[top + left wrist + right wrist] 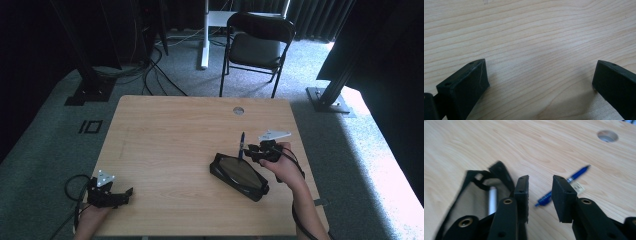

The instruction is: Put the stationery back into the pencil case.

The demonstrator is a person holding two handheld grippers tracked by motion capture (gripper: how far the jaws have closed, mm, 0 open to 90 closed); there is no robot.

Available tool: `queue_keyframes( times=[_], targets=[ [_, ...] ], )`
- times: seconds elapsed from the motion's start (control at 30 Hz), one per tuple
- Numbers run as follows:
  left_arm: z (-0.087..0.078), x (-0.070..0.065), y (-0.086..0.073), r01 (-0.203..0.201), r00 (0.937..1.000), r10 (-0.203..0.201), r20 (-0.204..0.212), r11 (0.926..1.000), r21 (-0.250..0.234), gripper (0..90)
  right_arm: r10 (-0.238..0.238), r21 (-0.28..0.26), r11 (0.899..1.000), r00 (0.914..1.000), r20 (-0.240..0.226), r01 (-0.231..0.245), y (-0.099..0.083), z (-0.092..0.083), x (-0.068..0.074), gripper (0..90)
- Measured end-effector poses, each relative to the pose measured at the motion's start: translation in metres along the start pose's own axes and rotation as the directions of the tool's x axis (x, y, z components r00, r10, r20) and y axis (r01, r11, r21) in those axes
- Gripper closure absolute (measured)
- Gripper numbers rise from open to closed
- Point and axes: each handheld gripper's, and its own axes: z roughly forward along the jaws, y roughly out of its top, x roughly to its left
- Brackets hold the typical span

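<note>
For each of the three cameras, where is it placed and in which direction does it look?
High view: above the person's side, looking forward and down on the table; both forearms, left gripper, right gripper.
Left gripper view: on that gripper, facing bare wood between open jaws.
Right gripper view: on that gripper, facing the pen and pouch past parted jaws.
Shared: high and right gripper views show pen and pouch.

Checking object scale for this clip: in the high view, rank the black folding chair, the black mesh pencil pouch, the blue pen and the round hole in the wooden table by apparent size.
1. Black folding chair, though it stands farther from the camera.
2. Black mesh pencil pouch.
3. Blue pen and round hole: the pen is longer but thinner, too close to rank.
</note>
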Motion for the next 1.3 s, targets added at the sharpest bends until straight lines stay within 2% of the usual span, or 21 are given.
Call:
queue_keyframes(
  times=[0.07,0.33,0.5,0.6,0.87,1.17,1.3],
  targets=[
    [0.000,0.000,0.000,0.000,1.0000,0.000,0.000,1.0000,0.000,0.5,0.008,0.011,1.000,0.9992,0.038,-0.008,-0.001,0.003,-0.004,66.5],
    [0.000,0.000,0.000,0.000,1.0000,0.000,0.000,1.0000,0.000,0.6,0.081,-0.009,0.997,0.9925,0.092,-0.080,-0.003,0.016,-0.016,65.9],
    [0.000,0.000,0.000,0.000,1.0000,0.000,0.000,1.0000,0.000,0.6,0.102,-0.005,0.995,0.9869,0.125,-0.102,-0.002,0.023,-0.018,64.7],
    [0.000,0.000,0.000,0.000,1.0000,0.000,0.000,1.0000,0.000,0.5,0.136,-0.010,0.991,0.9803,0.143,-0.136,0.000,0.027,-0.020,62.7],
    [0.000,0.000,0.000,0.000,1.0000,0.000,0.000,1.0000,0.000,0.5,0.167,0.011,0.985,0.9659,0.197,-0.173,0.002,0.042,-0.026,62.5],
    [0.000,0.000,0.000,0.000,1.0000,0.000,0.000,1.0000,0.000,0.5,0.235,0.033,0.968,0.9410,0.244,-0.250,0.006,0.060,-0.035,62.5],
    [0.000,0.000,0.000,0.000,1.0000,0.000,0.000,1.0000,0.000,0.6,0.252,0.047,0.961,0.9368,0.242,-0.271,0.006,0.068,-0.035,61.5]
  ],
)
